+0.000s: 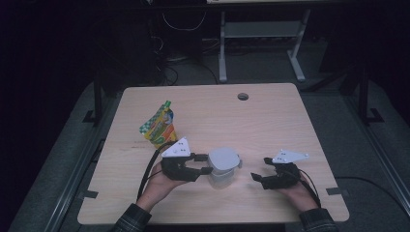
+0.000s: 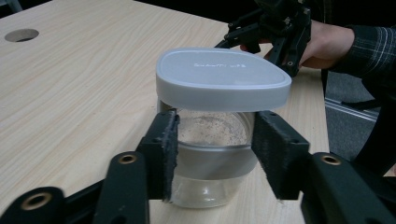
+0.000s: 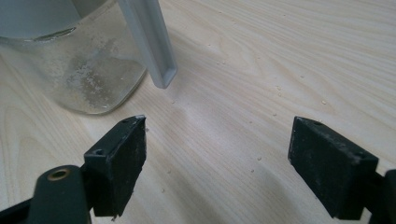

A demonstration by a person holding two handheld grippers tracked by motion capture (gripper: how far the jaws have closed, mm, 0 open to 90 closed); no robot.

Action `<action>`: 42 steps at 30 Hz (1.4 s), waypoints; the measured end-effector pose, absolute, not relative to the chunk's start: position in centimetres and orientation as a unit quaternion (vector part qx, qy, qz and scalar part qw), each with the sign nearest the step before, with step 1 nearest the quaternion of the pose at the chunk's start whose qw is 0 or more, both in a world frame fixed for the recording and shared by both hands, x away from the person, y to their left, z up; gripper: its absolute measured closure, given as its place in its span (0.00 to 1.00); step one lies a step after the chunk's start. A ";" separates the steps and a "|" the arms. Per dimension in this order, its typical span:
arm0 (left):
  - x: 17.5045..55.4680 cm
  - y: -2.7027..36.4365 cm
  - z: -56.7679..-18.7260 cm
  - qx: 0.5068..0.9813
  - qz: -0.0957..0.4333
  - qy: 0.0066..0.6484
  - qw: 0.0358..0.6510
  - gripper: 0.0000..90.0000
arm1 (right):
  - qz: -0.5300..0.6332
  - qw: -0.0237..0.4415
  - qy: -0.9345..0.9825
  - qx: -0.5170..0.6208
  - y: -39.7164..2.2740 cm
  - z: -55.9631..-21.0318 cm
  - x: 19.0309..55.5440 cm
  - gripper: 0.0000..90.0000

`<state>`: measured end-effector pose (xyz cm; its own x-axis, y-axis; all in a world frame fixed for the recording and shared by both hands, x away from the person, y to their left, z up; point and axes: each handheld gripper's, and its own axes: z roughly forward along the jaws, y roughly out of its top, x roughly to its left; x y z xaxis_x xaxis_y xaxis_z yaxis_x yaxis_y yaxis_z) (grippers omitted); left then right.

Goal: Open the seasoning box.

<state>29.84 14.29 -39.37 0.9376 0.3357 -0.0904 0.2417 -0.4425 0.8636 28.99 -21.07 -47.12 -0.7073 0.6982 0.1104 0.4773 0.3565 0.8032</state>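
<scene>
So, left gripper (image 1: 202, 163) fingers (image 2: 164, 149) hugging the clear jar (image 2: 212, 156) at mid-table (image 1: 203, 104), pressing or not hard to tell, grey lid (image 2: 222, 78) still on, right gripper (image 1: 258, 170) fingers (image 3: 122, 158) spread wide beside it, opening likely still ahead.

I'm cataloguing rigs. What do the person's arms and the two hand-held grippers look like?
Both hand-held grippers, left and right, are black with flat dark pads, brass-coloured pivots, a grey three-cornered plate on top and trailing black cables. The sleeves are dark plaid.
</scene>
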 end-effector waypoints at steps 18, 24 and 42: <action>30.5 13.5 -39.2 0.852 0.029 0.155 0.500 1.00 | 0.437 0.126 0.814 0.363 -21.2 -47.1 29.0 0.21; 30.6 13.3 -38.6 0.849 0.030 0.151 0.505 1.00 | 0.436 0.126 0.814 0.363 -21.2 -47.1 29.0 0.21; 31.4 12.3 -37.1 0.844 0.020 0.144 0.516 1.00 | 0.433 0.126 0.814 0.366 -21.3 -47.2 29.0 0.21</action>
